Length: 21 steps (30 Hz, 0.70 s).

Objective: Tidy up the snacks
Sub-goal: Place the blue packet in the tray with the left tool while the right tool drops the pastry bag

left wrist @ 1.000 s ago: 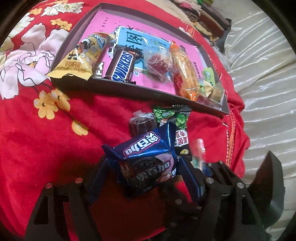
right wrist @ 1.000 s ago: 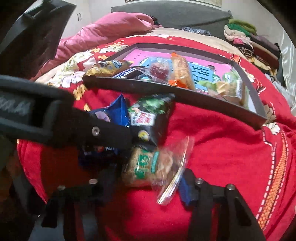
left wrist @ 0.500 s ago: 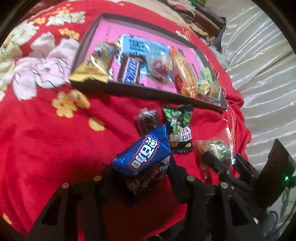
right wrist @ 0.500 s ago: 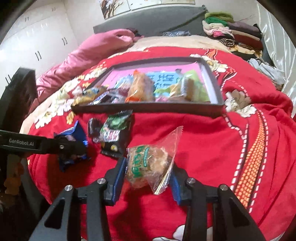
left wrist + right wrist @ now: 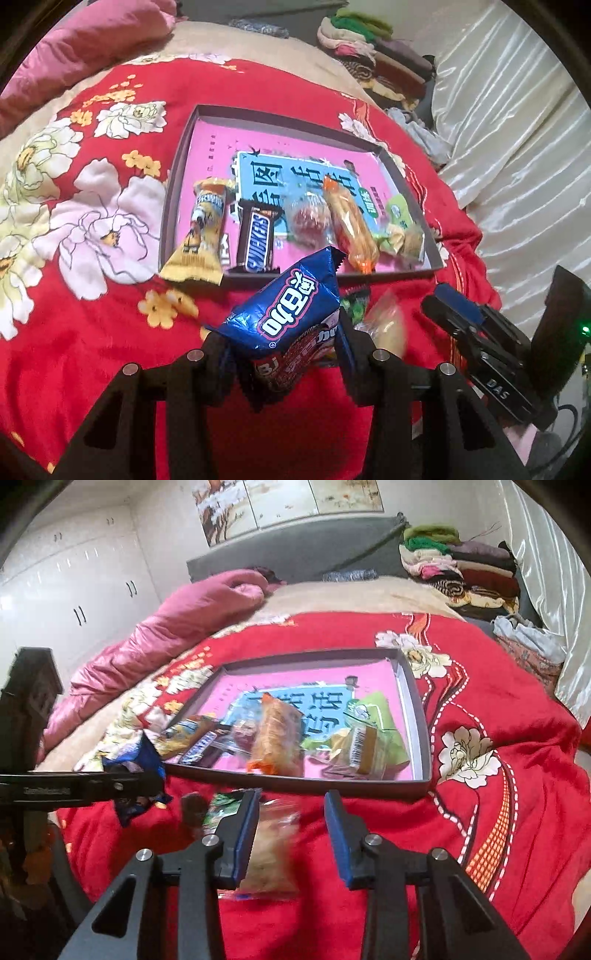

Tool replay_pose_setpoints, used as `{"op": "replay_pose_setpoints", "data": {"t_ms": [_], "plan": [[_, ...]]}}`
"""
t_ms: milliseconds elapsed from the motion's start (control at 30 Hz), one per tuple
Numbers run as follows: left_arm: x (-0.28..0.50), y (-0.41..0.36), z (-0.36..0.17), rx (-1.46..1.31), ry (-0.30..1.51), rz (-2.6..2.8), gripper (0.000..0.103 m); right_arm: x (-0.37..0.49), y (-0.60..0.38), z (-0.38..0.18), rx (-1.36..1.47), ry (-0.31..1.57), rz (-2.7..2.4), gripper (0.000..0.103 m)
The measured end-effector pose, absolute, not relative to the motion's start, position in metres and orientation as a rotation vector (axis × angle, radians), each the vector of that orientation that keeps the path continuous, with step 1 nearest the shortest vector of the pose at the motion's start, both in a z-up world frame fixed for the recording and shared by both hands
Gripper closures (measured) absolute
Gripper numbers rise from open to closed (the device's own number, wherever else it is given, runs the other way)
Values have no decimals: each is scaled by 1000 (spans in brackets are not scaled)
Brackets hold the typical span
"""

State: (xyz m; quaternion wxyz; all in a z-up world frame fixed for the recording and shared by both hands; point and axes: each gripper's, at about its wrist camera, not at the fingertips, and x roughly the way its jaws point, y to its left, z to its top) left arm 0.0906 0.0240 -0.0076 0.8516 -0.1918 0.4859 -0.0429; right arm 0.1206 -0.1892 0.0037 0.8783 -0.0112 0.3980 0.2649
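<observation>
My left tool [image 5: 284, 354] grips the blue cookie packet [image 5: 291, 314] and my right tool [image 5: 290, 830], jaws just closing, holds a blurred clear-wrapped snack [image 5: 271, 853], both lifted off the bed [image 5: 498, 812] towards the tray [image 5: 413, 701].

Left claw [image 5: 284, 354] clamped on a blue Oreo packet [image 5: 288, 317], held above the red floral bedspread [image 5: 92, 332] just in front of the tray [image 5: 177, 177]. In the tray, along its near wall: yellow packet [image 5: 201, 236], Snickers bar [image 5: 256, 242], red sweet [image 5: 310, 221], orange packet [image 5: 351, 229], green packet [image 5: 399, 218]. Right claw [image 5: 406, 325], right of the Oreo packet, with a blurred clear-wrapped snack [image 5: 386, 325].
</observation>
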Motion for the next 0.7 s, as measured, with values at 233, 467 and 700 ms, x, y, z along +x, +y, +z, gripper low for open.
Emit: {"op": "replay_pose_setpoints", "data": {"t_ms": [233, 467, 700], "plan": [[93, 19, -15, -406, 1038, -111, 56, 102, -196, -12, 28, 874, 675, 50], [92, 17, -16, -405, 1042, -119, 56, 104, -175, -31, -43, 950, 647, 32], [95, 14, -15, -397, 1039, -121, 57, 126, -170, -49, 5, 1012, 685, 54]]}}
